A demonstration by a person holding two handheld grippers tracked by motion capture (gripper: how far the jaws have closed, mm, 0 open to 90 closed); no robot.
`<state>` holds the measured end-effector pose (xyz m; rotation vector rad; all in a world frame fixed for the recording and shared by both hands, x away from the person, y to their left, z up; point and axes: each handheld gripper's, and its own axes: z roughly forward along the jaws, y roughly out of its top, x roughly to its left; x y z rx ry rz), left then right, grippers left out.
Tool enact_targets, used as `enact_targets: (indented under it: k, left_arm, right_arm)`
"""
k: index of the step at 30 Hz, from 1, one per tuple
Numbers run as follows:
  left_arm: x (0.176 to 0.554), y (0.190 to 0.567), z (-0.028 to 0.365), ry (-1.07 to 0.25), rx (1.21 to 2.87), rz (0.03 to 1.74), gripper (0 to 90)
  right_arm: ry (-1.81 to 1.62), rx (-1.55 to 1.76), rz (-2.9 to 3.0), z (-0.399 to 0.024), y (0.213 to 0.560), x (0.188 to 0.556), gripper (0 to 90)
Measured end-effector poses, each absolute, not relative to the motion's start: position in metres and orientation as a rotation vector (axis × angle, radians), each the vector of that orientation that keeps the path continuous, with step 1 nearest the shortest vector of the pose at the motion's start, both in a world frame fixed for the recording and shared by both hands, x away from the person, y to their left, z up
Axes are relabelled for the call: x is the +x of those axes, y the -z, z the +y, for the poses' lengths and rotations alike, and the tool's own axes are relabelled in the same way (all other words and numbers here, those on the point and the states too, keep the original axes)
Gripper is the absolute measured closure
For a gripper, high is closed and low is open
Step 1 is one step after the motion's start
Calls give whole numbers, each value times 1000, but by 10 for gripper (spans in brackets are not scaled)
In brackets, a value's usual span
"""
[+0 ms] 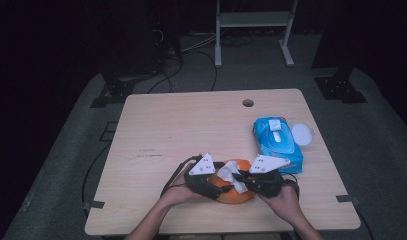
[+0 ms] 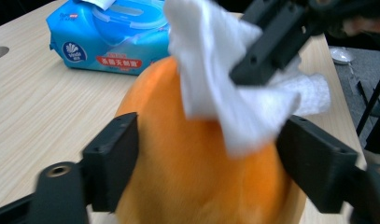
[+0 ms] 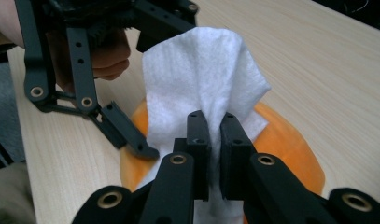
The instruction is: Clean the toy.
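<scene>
Right gripper (image 3: pixel 214 154): jaws pinched on a white, crumpled wet wipe (image 3: pixel 204 79), which drapes up ahead of its tips.
Left gripper (image 2: pixel 206 163): jaws part-open, straddling a round orange plastic bowl (image 2: pixel 197 177) turned upside down; whether the pads press it, I cannot tell.
Wipe: lies on the bowl's top, between both grippers.
Blue wipes pack (image 1: pixel 277 141): just beyond the right gripper, on the pale wooden table (image 1: pixel 181 125).

— From above we get a lit table (image 1: pixel 191 125) inside a near-black room, low in contrast.

— Closer in we get even, soft light, yet the nearest jaws and orange fruit (image 2: pixel 192 177) smear into blur.
</scene>
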<state>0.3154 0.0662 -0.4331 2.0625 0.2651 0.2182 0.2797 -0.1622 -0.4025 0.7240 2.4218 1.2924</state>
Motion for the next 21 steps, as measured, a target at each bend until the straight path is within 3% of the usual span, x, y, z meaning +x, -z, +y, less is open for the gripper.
enact_targets:
  k: [9, 14, 21]
  left_arm:
    - [324, 438, 82, -189, 2062, 299, 286]
    - [322, 429, 74, -163, 2027, 328, 146]
    - [324, 433, 79, -173, 2049, 301, 298]
  right_arm:
    - [-1291, 879, 2383, -196, 409, 290, 835]
    - [-1292, 844, 2374, -185, 407, 286, 836]
    - [-1344, 766, 2393, -173, 403, 281, 835]
